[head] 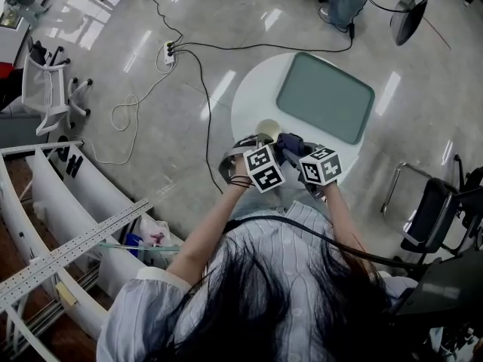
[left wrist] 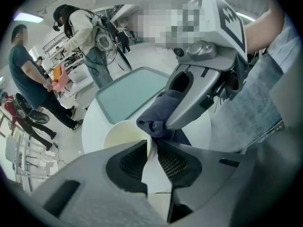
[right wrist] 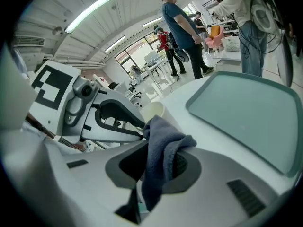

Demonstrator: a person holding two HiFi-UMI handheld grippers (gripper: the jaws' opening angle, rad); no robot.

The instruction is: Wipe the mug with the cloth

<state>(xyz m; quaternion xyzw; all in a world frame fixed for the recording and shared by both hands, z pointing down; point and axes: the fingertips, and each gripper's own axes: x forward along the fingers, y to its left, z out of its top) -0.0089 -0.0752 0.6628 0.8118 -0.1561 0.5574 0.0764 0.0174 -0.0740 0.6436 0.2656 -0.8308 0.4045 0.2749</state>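
Left gripper [left wrist: 150, 146] fingers are closed on the cream mug's [left wrist: 122, 135] wall, at the white round desk's [head: 253, 89] near edge — right gripper [right wrist: 158, 161] fingers clamp a dark blue cloth [right wrist: 163, 143] touching the mug's rim.

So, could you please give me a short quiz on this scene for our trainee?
1. True or false: the right gripper has its jaws shut on the cloth.
2. The left gripper has its jaws clamped on: A a spoon; B the wall of the mug; C a bottle.
3. Missing word: the teal tray lies on the round white ___.

Key: 1 true; 2 B; 3 table.
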